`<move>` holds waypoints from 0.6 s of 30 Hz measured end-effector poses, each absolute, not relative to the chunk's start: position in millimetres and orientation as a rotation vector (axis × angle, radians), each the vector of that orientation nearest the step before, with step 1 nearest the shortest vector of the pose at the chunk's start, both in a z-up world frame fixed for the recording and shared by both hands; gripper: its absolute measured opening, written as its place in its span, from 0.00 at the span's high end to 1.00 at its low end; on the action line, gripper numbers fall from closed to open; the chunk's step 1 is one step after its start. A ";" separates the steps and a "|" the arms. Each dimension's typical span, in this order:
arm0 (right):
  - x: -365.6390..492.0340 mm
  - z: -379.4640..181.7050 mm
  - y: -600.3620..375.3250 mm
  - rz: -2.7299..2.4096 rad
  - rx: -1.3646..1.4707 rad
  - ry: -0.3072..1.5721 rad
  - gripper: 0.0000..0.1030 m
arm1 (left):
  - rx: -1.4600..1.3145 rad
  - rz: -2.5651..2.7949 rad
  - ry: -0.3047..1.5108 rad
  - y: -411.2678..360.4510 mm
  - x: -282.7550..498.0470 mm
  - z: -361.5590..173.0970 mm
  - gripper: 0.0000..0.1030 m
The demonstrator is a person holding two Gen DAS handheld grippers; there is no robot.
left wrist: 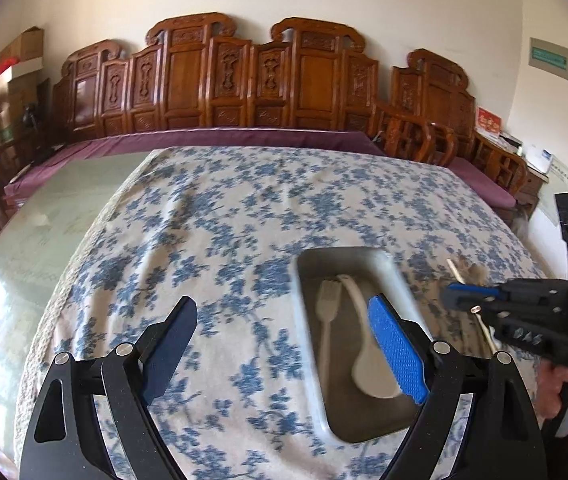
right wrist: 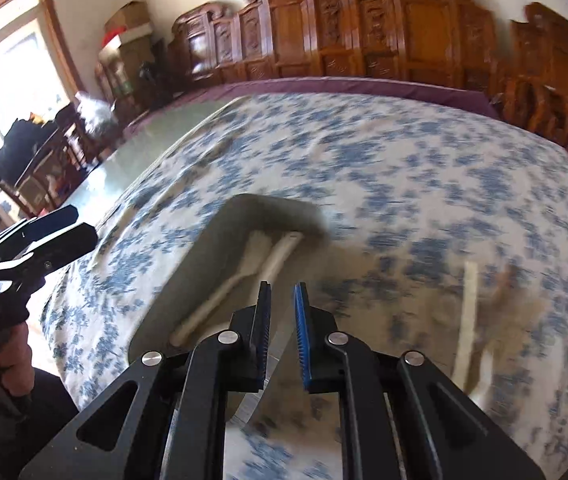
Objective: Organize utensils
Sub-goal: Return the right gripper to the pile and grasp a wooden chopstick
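Note:
A grey metal tray (left wrist: 388,268) lies on the blue-flowered tablecloth (left wrist: 223,216). In it lie a white fork (left wrist: 326,312) and a white spoon (left wrist: 364,344). My left gripper (left wrist: 284,344) is open and empty above the tray's left rim. My right gripper (right wrist: 282,332) has its jaws nearly closed with a narrow gap and nothing between them, above the tray's near right edge (right wrist: 243,396). It also shows in the left wrist view (left wrist: 456,300). Pale utensils (right wrist: 468,316) lie on the cloth right of the tray, blurred. They show thin in the left wrist view (left wrist: 458,272).
A bare glass tabletop (left wrist: 51,216) lies left of the cloth. A purple-cushioned carved wooden bench (left wrist: 243,80) runs behind the table. Wooden chairs (left wrist: 416,136) stand at the far right. Boxes and furniture (right wrist: 123,40) stand by the window at left.

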State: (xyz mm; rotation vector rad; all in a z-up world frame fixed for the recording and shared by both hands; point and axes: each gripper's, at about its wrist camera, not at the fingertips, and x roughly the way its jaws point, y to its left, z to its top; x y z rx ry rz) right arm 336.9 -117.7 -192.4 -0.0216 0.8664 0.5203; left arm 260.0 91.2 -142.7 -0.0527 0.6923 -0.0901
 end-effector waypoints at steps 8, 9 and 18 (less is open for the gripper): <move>332.5 -206.4 -217.1 0.357 -0.017 0.850 0.87 | -0.001 -0.167 0.681 36.5 255.9 -143.3 0.19; 332.4 -208.6 -224.4 0.345 -0.016 0.849 0.87 | 0.003 -0.178 0.679 29.3 254.8 -143.6 0.19; 338.3 -239.3 -234.0 0.384 -0.011 0.861 0.87 | 0.037 -0.230 0.688 -17.0 248.3 -151.4 0.19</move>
